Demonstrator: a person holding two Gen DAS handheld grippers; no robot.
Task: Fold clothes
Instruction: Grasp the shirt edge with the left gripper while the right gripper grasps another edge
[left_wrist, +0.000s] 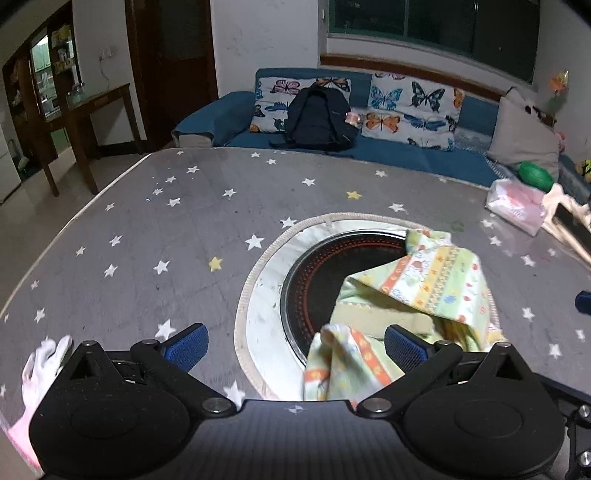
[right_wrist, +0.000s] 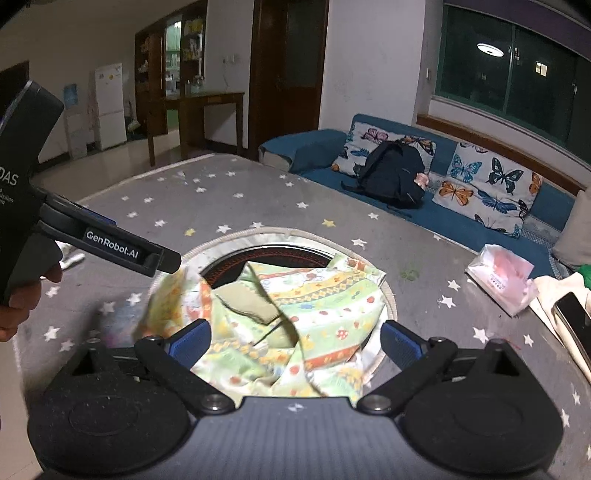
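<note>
Right gripper (right_wrist: 295, 341), jaws apart, empty: crumpled patterned garment (right_wrist: 295, 310) directly at twelve o'clock, heaped over round hotplate recess (right_wrist: 221, 251). Left gripper (left_wrist: 295, 347), also apart, nearer its trailing corner at one o'clock; long axis unclear.

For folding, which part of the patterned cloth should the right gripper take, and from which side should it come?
Probably the near hem of the patterned cloth, approached from the front edge of the table. That hem lies loose between the open fingers of the right gripper, while the rest is bunched over the round burner. The left gripper is open too.
</note>
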